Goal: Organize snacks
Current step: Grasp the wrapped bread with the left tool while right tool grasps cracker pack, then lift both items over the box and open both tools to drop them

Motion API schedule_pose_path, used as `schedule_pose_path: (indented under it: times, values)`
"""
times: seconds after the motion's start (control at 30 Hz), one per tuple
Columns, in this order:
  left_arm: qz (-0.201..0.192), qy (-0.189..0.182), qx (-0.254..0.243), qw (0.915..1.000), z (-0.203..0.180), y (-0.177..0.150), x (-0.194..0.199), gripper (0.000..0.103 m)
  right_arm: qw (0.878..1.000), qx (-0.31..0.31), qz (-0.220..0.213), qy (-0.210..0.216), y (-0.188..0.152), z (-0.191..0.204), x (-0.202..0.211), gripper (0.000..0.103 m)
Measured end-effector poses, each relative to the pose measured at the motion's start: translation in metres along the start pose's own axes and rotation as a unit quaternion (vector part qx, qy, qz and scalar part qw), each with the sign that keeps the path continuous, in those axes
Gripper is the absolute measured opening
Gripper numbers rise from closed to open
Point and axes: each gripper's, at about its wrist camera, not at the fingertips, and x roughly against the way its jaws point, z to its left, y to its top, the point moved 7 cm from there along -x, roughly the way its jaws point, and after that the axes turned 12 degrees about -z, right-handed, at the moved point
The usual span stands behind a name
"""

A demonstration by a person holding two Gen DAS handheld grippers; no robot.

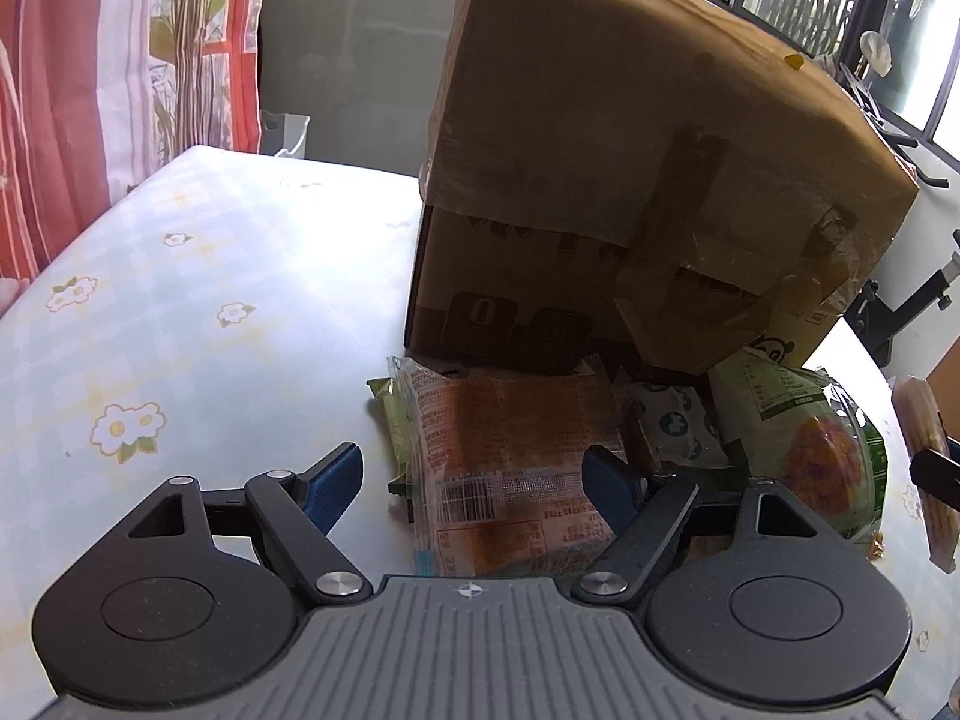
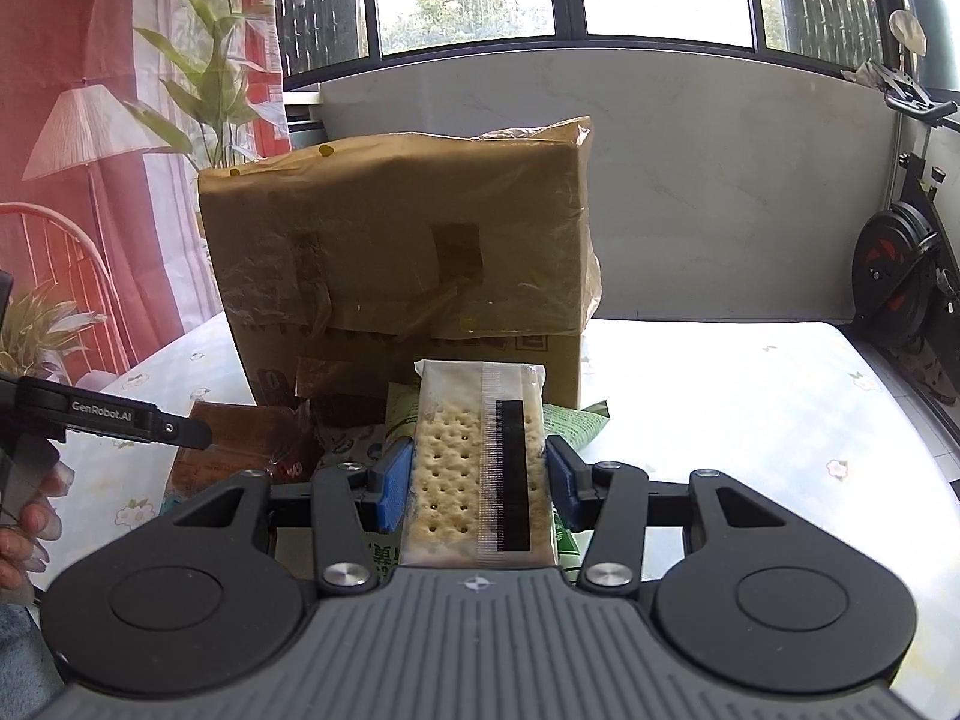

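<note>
My right gripper (image 2: 477, 483) is shut on a clear cracker pack (image 2: 480, 456) and holds it above the snack pile, in front of a taped cardboard box (image 2: 396, 264). The pack also shows at the right edge of the left wrist view (image 1: 927, 468). My left gripper (image 1: 474, 480) is open, its blue fingers on either side of an orange-brown clear snack packet (image 1: 510, 450) lying on the table. Beside that packet lie a green packet (image 1: 804, 450) and a small white patterned packet (image 1: 675, 426). The box (image 1: 630, 168) stands just behind the pile.
The table (image 1: 150, 330) has a pale floral cloth. More green packets (image 2: 576, 420) lie under my right gripper. The left gripper's side (image 2: 120, 417) shows in the right wrist view. An exercise bike (image 2: 900, 264) stands at the right, red curtains and a plant at the left.
</note>
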Motion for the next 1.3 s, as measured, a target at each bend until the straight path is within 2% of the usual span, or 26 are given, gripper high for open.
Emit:
schedule_pose_path:
  times: [0.23,0.3,0.37,0.47,0.57,0.67,1.1,1.3]
  values:
    - [0.027,-0.034,0.003,0.9991,-0.012,-0.017,-0.02,0.083,1.0,-0.013,0.017,-0.006,-0.01,-0.005,0.0,0.049]
    - [0.018,-0.036,-0.006,0.9992,-0.014,-0.017,-0.018,0.079,1.0,-0.017,0.02,-0.007,-0.012,-0.007,0.0,0.049]
    - [0.005,-0.039,-0.007,0.9992,-0.013,-0.013,-0.011,0.064,1.0,-0.019,0.021,-0.008,-0.012,-0.008,0.001,0.049]
    - [-0.008,-0.044,0.003,0.999,-0.01,-0.006,0.002,0.052,0.999,-0.022,0.022,-0.007,-0.012,-0.008,0.001,0.049]
    - [-0.021,-0.04,-0.008,0.9989,-0.008,-0.003,0.018,0.047,1.0,-0.022,0.02,-0.004,-0.012,-0.008,0.002,0.049]
    - [-0.032,-0.04,0.005,0.9987,-0.001,0.004,0.033,0.045,1.0,-0.023,0.017,-0.003,-0.009,-0.007,0.001,0.049]
    - [-0.128,-0.051,0.004,0.9905,-0.003,0.06,0.089,0.044,1.0,-0.018,-0.013,0.005,0.01,-0.004,0.009,0.049]
    - [-0.194,-0.062,0.014,0.9788,-0.014,0.101,0.113,0.043,0.998,-0.021,-0.049,0.014,0.047,-0.008,0.01,0.049]
